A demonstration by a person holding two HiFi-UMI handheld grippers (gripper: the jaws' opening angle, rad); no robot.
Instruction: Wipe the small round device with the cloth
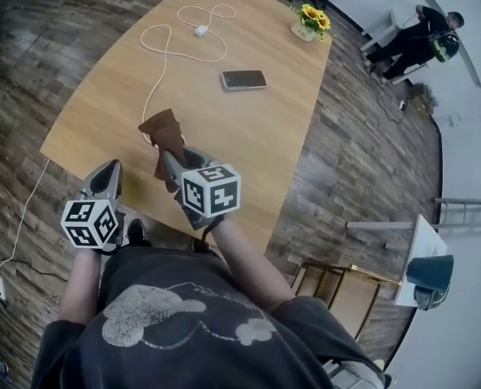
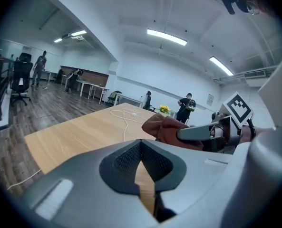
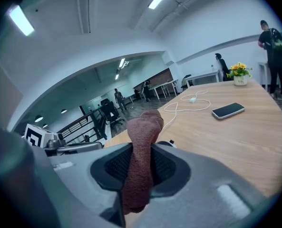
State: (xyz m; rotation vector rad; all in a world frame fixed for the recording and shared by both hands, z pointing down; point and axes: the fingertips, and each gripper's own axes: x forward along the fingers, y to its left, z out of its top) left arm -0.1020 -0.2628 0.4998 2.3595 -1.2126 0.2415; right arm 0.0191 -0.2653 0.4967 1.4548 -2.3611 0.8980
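In my right tongs (image 1: 169, 162) (image 3: 140, 167) sits the cloth (image 1: 163, 128) (image 3: 148, 125), a brown, terry-textured rag bunched into a narrow strip and clamped at its middle. Its long axis runs up through the jaws and away from me over the near end of the wooden bench (image 1: 264, 136), with the free top end flaring out and a shorter tail hanging below. My left tongs (image 1: 106, 173) (image 2: 141, 160) sit just beside it at the bench edge, jaws pressed together on nothing. A grey rounded shape (image 1: 198, 157) just behind the cloth may be the small round device, but it is too hidden to tell. Farther up the bench lie a phone (image 1: 243, 79) and a white cable (image 1: 167, 47).
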